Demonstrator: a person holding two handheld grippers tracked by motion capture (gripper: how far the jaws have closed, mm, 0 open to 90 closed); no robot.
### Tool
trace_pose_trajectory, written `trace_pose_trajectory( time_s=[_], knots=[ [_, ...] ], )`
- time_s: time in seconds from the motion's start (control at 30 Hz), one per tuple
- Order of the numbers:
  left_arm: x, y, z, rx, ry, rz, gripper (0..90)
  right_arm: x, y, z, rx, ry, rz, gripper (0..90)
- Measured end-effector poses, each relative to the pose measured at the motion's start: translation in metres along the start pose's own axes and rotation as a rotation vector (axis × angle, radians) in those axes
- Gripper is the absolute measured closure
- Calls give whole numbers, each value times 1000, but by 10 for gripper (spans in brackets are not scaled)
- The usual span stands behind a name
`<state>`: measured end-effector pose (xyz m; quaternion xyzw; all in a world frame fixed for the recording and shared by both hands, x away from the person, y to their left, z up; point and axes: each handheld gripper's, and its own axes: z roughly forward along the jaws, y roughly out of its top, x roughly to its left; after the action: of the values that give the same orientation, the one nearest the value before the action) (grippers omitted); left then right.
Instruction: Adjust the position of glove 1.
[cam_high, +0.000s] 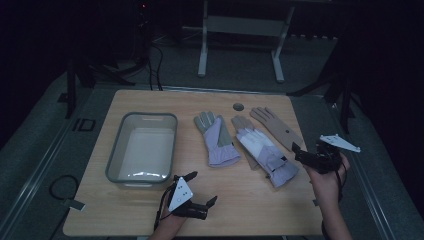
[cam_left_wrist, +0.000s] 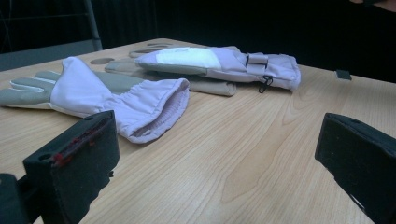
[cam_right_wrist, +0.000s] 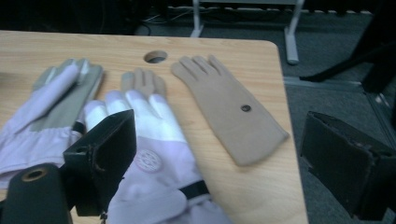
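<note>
The wooden table (cam_high: 150, 210) stood in a dark room. The left gripper (cam_high: 192, 192) was wide open and empty, with the lilac glove (cam_left_wrist: 116, 98) just ahead of its jaws. The right gripper (cam_high: 312, 156), also open and empty, hung near the second glove (cam_right_wrist: 154, 158), beside the tan glove (cam_right_wrist: 229, 105). A careless grip could catch two gloves.

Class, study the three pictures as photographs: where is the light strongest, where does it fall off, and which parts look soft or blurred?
High view: light pools on the wooden table, surroundings fall to near black, and the grey tub shows a pale sheen inside. Left gripper view: the lilac glove is fairly sharp, the near black jaws soft. Right gripper view: the tan glove reads clearly, while the near jaws and the lilac glove's cuff are blurred.
</note>
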<state>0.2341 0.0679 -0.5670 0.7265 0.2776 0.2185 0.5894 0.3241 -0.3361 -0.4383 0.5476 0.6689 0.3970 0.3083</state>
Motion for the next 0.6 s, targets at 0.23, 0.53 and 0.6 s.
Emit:
trace_pose_trajectory(
  time_s=[0.23, 0.53, 0.6],
  knots=[
    [0, 0, 0, 0, -1, 6, 0, 18, 18, 5, -8, 18, -39, 115],
    [-1, 0, 0, 1, -3, 10, 0, 43, 36, 15, -25, 77, -114, 173],
    [-1, 0, 0, 2, -4, 12, 0, 48, 40, 17, -19, 88, -121, 173]
  ],
)
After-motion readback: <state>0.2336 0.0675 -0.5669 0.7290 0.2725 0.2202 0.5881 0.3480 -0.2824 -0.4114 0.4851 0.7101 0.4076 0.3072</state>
